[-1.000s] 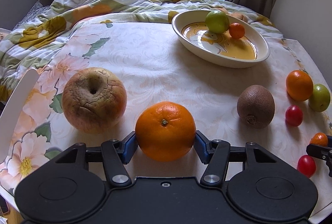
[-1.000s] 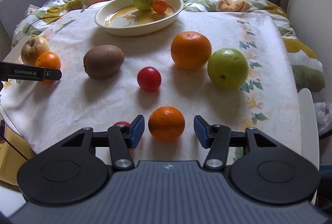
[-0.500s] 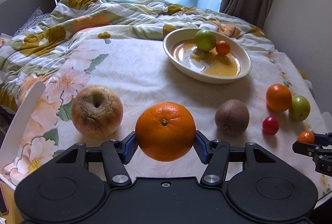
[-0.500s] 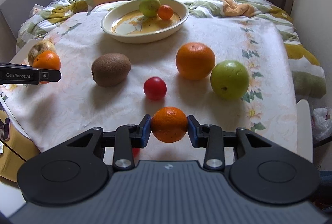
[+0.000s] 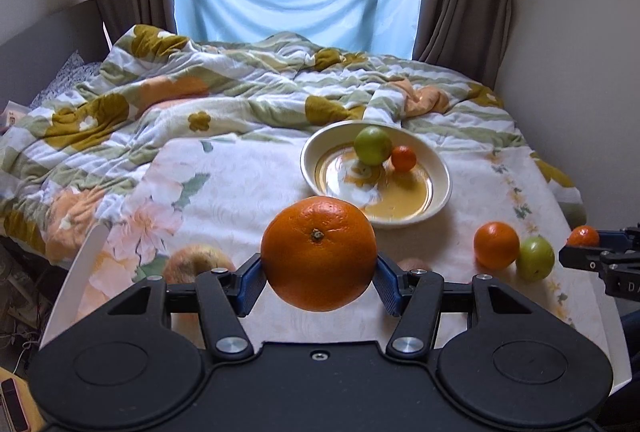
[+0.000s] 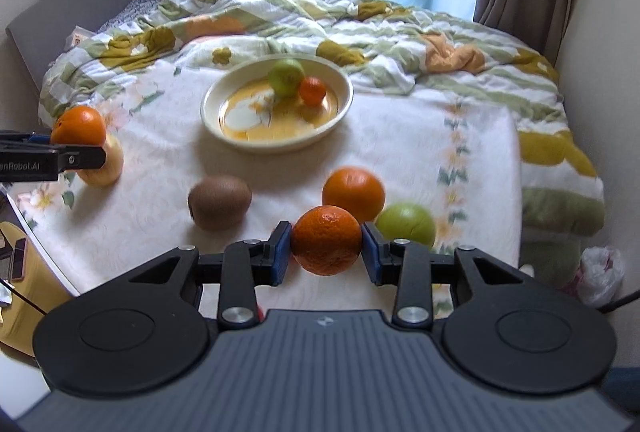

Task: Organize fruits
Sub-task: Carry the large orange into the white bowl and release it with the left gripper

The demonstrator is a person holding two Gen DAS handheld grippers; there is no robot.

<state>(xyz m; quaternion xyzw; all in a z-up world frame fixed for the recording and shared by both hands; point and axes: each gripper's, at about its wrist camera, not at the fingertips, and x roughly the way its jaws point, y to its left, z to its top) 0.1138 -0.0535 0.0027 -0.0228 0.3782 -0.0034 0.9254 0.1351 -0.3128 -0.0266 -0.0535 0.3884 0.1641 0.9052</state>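
My left gripper (image 5: 318, 284) is shut on a large orange (image 5: 319, 252) and holds it above the table. My right gripper (image 6: 325, 252) is shut on a small orange (image 6: 326, 246), also off the cloth. The cream bowl (image 6: 344, 111) at the back holds a green apple (image 6: 285, 76) and a tiny orange (image 6: 313, 91). On the cloth lie a kiwi (image 6: 219, 201), another orange (image 6: 353, 191), a green apple (image 6: 406, 226) and a wrinkled apple (image 5: 192, 264). In the right wrist view the left gripper's large orange (image 6: 79, 125) shows at the left edge.
A floral tablecloth (image 5: 224, 187) covers the table, with a rumpled duvet (image 5: 240, 87) on the bed behind it. A wall runs close along the right side. A white chair edge (image 5: 76, 280) stands at the table's left. A plastic bag (image 6: 600, 272) lies on the floor at right.
The right gripper closed on the small orange and lifted it off the cloth. The left gripper rose with the large orange, so the table now looks lower and farther.
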